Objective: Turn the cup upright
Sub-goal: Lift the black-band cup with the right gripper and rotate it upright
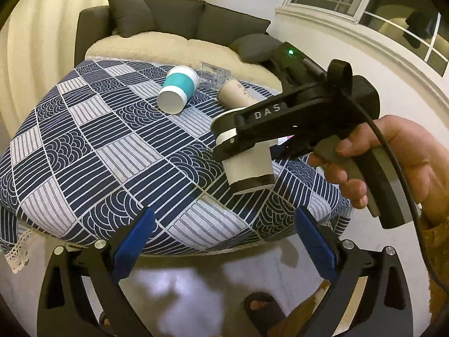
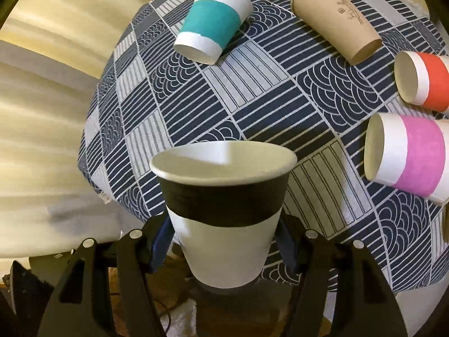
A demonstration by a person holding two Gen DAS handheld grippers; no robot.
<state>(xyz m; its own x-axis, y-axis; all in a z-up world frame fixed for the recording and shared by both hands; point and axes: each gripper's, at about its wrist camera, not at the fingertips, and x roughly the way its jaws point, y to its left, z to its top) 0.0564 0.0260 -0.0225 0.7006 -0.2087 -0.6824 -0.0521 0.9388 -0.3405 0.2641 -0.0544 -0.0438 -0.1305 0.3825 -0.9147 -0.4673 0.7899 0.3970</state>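
Note:
My right gripper [image 2: 223, 241] is shut on a white paper cup with a black band [image 2: 224, 210], holding it mouth-up above the near edge of the patterned table [image 2: 252, 104]. In the left wrist view the same cup [image 1: 248, 168] hangs in the right gripper [image 1: 228, 140], its base just above the cloth. My left gripper [image 1: 224, 241] is open and empty, off the table's front edge, below and in front of the held cup.
Lying on their sides on the table are a teal-banded cup [image 2: 213, 25], a tall brown cup [image 2: 336, 16], a red-banded cup [image 2: 423, 81] and a pink-banded cup [image 2: 407, 154]. A clear plastic cup [image 1: 213, 73] lies at the back. A sofa [image 1: 182, 19] stands behind.

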